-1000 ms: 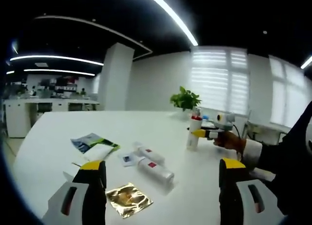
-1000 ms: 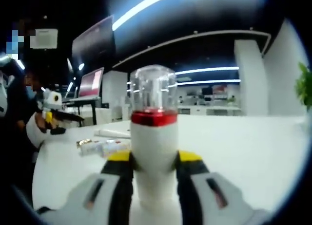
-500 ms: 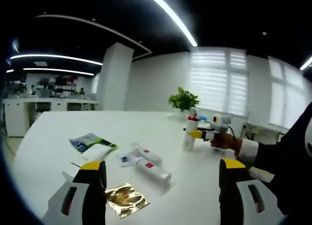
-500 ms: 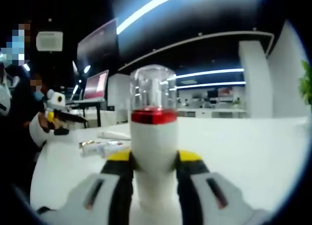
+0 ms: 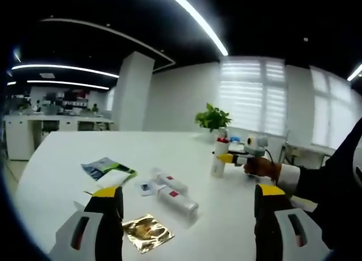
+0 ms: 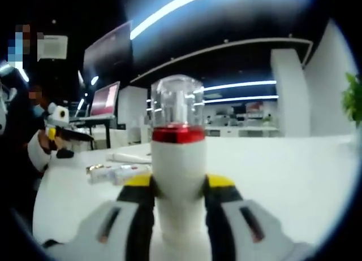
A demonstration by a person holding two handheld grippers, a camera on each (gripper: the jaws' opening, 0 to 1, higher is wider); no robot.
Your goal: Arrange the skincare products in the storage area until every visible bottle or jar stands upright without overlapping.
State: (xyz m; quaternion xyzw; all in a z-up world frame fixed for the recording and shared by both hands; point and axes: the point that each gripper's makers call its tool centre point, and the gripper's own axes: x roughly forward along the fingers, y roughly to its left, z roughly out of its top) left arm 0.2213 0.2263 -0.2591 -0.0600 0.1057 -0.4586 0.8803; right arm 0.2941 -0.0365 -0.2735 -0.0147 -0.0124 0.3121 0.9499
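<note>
A white bottle with a red band and clear cap (image 6: 179,159) stands upright between my right gripper's (image 6: 179,190) jaws, which are shut on it. In the left gripper view that same bottle (image 5: 219,157) stands on the white table (image 5: 68,153) far right, with the right gripper (image 5: 233,158) held by a hand. Two white tubes with red marks (image 5: 175,191) lie flat and side by side mid-table, also seen lying down as tubes (image 6: 116,172) in the right gripper view. My left gripper (image 5: 188,203) hangs open above the table's near edge, holding nothing.
A gold foil sachet (image 5: 147,232) lies near my left jaw. A green-blue packet with a white sachet (image 5: 107,170) and a small card (image 5: 146,186) lie left of the tubes. A potted plant (image 5: 212,118) stands at the far edge. A person's dark sleeve (image 5: 334,187) fills the right.
The upright bottle and the right gripper have shifted slightly farther and left across the table. The left gripper stays open in place.
</note>
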